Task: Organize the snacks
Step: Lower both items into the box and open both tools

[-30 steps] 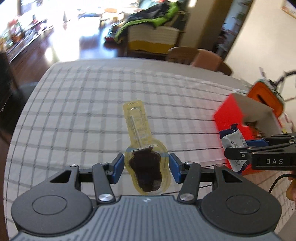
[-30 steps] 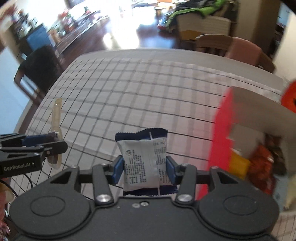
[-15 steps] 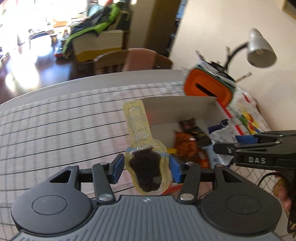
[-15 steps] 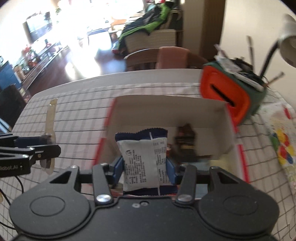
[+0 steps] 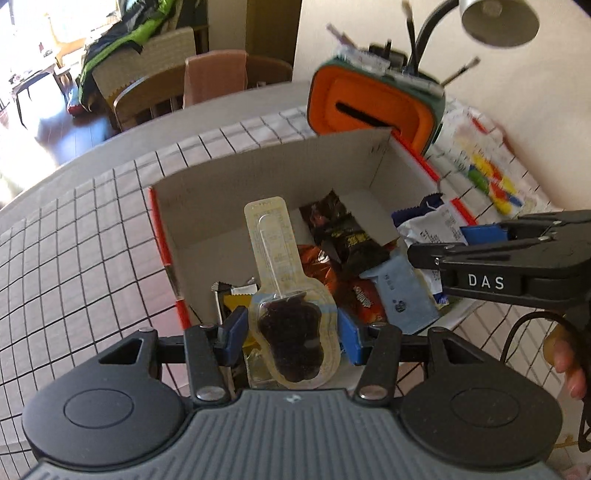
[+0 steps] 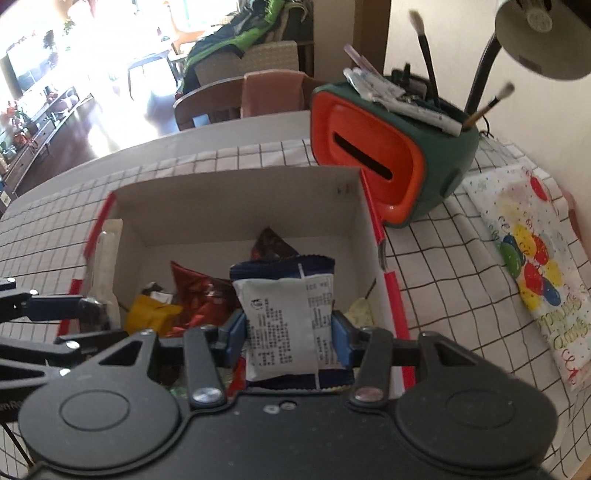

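My left gripper (image 5: 291,332) is shut on a clear-wrapped chocolate lollipop (image 5: 284,295), its stick end pointing away over the box. The red cardboard box (image 5: 266,173) lies open below, with several snack packets (image 5: 332,258) inside. My right gripper (image 6: 288,332) is shut on a white and navy snack packet (image 6: 284,317), held above the box (image 6: 236,199). In the left wrist view the right gripper (image 5: 443,243) enters from the right with that packet (image 5: 432,225). In the right wrist view the left gripper (image 6: 88,317) and the lollipop (image 6: 107,258) hang over the box's left side.
An orange and green desk organiser (image 6: 388,162) with brushes stands right behind the box, beside a lamp (image 6: 539,33). A balloon-print bag (image 6: 535,266) lies to the right on the checked tablecloth (image 5: 81,229). Chairs (image 5: 207,85) stand past the table's far edge.
Both grippers have swung rightward from over the bare tablecloth to above the open box, each still gripping its snack. The organiser and lamp have come into view.
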Motion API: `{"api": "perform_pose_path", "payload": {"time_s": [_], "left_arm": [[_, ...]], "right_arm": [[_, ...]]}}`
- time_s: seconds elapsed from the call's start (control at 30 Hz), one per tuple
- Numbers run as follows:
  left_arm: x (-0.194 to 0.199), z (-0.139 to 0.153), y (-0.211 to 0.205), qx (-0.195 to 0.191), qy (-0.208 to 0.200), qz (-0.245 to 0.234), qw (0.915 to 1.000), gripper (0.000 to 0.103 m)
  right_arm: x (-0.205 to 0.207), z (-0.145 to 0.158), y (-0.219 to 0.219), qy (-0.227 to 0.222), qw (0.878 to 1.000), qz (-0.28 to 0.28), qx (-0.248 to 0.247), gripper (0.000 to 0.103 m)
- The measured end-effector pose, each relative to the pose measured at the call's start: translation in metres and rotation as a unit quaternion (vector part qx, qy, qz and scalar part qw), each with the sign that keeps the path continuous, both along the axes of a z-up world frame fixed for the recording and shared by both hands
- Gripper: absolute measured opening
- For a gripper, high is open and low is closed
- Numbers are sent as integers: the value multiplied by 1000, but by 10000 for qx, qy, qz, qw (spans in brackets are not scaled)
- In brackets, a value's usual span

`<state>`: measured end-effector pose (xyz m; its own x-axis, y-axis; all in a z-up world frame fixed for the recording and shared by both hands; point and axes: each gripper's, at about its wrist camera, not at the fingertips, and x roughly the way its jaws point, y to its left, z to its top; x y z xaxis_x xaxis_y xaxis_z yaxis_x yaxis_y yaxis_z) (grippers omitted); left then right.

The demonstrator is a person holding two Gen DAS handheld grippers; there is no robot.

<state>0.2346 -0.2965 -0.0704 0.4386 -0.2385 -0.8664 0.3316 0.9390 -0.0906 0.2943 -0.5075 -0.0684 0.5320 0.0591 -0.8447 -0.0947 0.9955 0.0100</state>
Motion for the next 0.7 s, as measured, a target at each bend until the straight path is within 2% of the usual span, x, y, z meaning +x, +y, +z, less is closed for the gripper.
{"api": "perform_pose_path", "payload": {"time_s": [0.13, 0.3, 0.5, 0.6, 0.7], "left_arm": [[9, -13, -3, 99, 186, 84, 9997, 52], [16, -26, -10, 377, 197, 128, 9990, 52], [18, -36, -9, 446, 255, 214, 9984, 52], [17, -36, -5, 386, 272, 305, 9984, 53], [12, -30, -1, 323, 195, 358, 9986, 55]], "right_arm": [[7, -12, 5, 78, 10000, 53, -28, 46], [13, -22, 9, 123, 9998, 118, -85, 46], [13, -27, 4, 244, 9995, 178, 85, 48], [10, -26, 4, 218, 9995, 214, 127, 51], [3, -20, 3, 104, 9994, 283, 169, 61]]}}
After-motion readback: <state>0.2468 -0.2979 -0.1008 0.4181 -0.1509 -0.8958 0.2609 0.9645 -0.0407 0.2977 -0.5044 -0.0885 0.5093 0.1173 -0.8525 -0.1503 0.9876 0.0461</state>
